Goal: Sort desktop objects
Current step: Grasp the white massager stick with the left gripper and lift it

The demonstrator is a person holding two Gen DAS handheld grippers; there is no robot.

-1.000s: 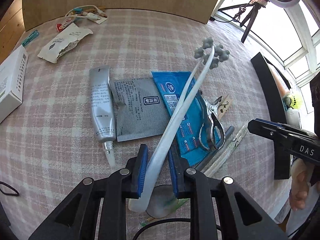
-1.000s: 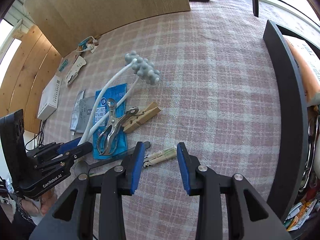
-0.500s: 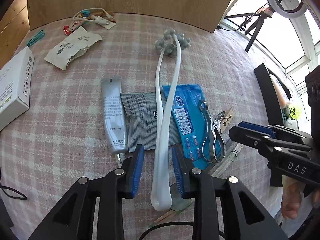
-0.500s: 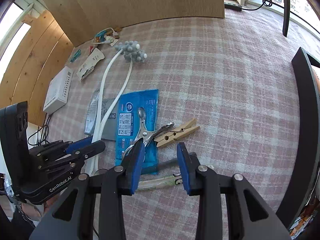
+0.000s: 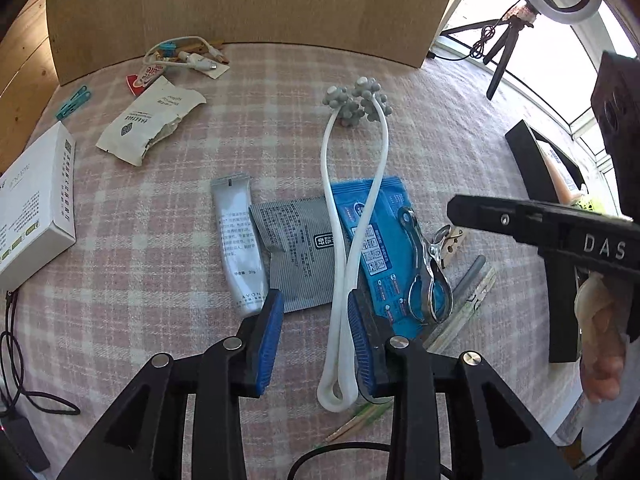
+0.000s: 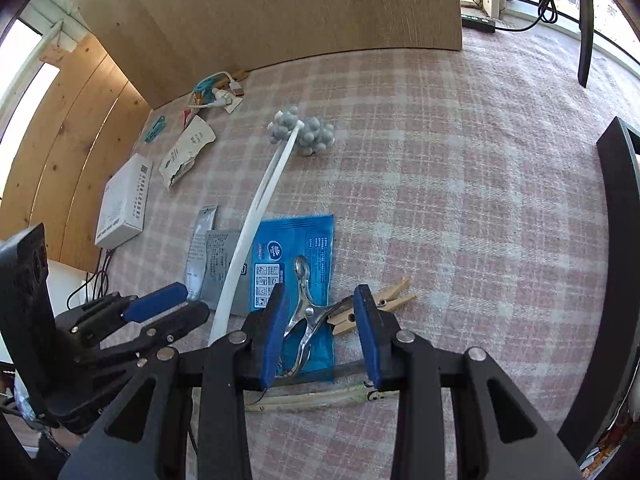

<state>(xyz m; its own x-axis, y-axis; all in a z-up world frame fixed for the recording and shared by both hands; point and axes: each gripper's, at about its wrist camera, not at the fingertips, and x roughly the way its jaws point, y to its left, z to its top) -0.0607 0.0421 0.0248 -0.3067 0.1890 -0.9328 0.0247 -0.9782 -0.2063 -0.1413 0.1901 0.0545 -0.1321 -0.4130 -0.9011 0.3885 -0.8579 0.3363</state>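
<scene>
Jaws of left gripper (image 5: 314, 344) just opened, white massager (image 5: 340, 288) lying loose between pads, right gripper (image 6: 320, 334) half open over metal clip (image 6: 306, 312), holding nothing

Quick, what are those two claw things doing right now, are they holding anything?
Left gripper: open; its jaws have just been opening, and the white massager lies loose between them.
Right gripper: open, holding nothing, above the metal clip.
</scene>
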